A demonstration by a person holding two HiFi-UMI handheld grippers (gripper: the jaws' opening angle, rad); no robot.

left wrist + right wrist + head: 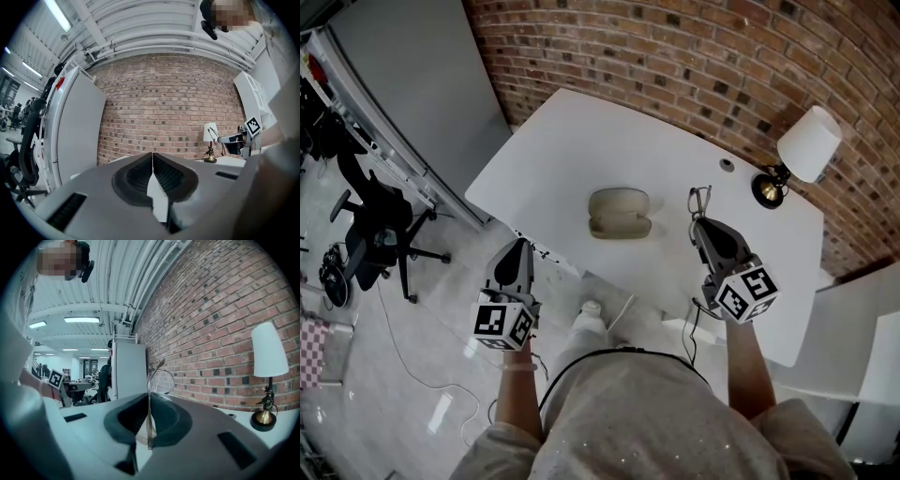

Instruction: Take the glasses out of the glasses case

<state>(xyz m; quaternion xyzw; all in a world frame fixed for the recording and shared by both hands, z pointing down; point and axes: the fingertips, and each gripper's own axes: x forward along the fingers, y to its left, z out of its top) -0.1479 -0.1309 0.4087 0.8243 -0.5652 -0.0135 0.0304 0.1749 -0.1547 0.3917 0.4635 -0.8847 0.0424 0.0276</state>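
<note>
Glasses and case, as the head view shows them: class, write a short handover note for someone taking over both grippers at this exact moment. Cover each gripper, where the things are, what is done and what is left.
Left gripper: jaws together, empty, held near the table's front left edge, away from the case.
Right gripper: shut on the glasses, gripping the frame, held in the air to the right of the case.
Glasses case: lying open on the white table; no glasses visible in it.
Done: the glasses are out of the case.
Left: probably only setting the glasses down on the table.
</note>
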